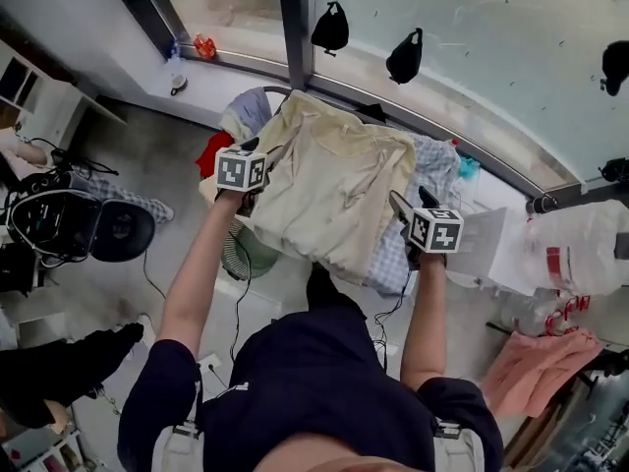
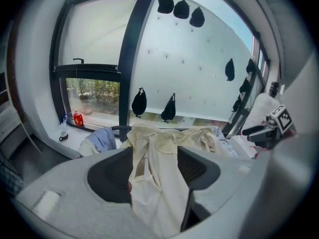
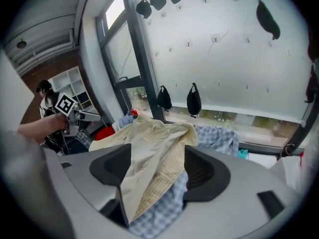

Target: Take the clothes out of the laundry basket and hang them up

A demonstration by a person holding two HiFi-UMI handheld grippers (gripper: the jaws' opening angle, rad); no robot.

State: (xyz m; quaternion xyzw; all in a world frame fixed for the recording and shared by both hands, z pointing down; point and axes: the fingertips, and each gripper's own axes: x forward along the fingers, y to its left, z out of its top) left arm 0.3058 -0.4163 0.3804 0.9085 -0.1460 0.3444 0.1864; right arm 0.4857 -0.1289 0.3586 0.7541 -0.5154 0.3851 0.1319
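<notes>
A cream cotton button-up shirt [image 1: 334,190] lies spread over a heap of clothes just below the dark metal window post [image 1: 295,28]. It covers most of a blue-and-white checked shirt [image 1: 432,162], which peeks out on its right. The left gripper [image 2: 155,158] is at the cream shirt's left edge, below and left of the post. Its 2 jaws are spread wide, with cream cloth running between them. The right gripper [image 3: 157,158], below and right of the post, is likewise released, with cream and checked cloth between its jaws. The pads seem not to press, though folds hide parts of them.
</notes>
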